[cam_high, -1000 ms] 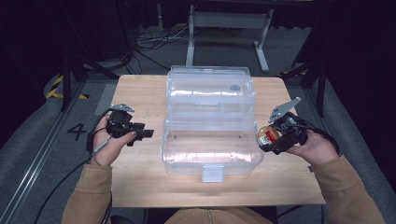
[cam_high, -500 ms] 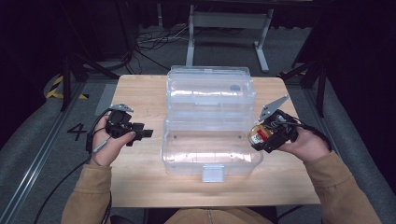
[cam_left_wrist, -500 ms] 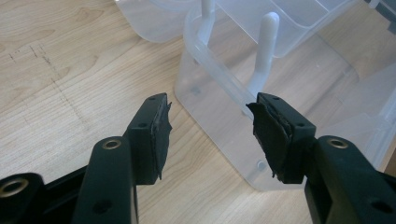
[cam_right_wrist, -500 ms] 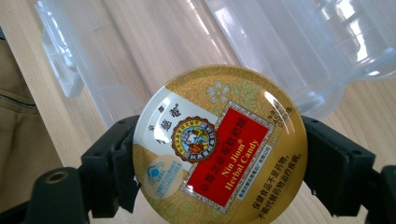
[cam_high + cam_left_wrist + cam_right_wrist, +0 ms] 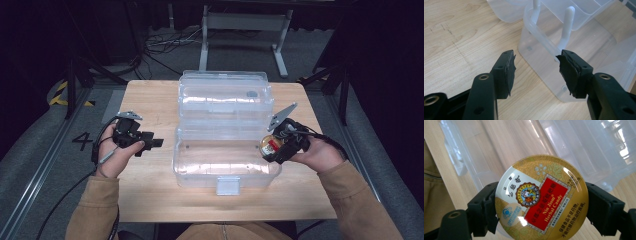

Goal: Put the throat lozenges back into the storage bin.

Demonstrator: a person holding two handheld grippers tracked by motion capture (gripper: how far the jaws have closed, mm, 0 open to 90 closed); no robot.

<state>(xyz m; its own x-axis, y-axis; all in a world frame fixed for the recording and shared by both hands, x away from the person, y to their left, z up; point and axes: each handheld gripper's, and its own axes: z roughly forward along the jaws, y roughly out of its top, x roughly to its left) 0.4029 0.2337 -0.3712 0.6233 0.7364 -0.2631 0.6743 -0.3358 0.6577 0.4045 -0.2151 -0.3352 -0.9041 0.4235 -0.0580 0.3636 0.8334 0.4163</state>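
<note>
A clear plastic storage box stands open in the middle of the wooden table, its lid tipped back behind it. My right gripper is shut on a round gold candy tin with a red label, held over the box's right rim. In the right gripper view the candy tin sits face up between both jaws, with the clear box below it. My left gripper hovers just left of the box, open and holding nothing. Its black pads frame the box's near corner.
A latch tab juts from the box's front wall near the table's front edge. Bare wood lies left of the box and along the front. Beyond the table's far edge stand metal frame legs and floor cables.
My right gripper has carried the candy tin leftward, from beside the box's right wall to over its right rim. The left gripper has stayed where it was.
</note>
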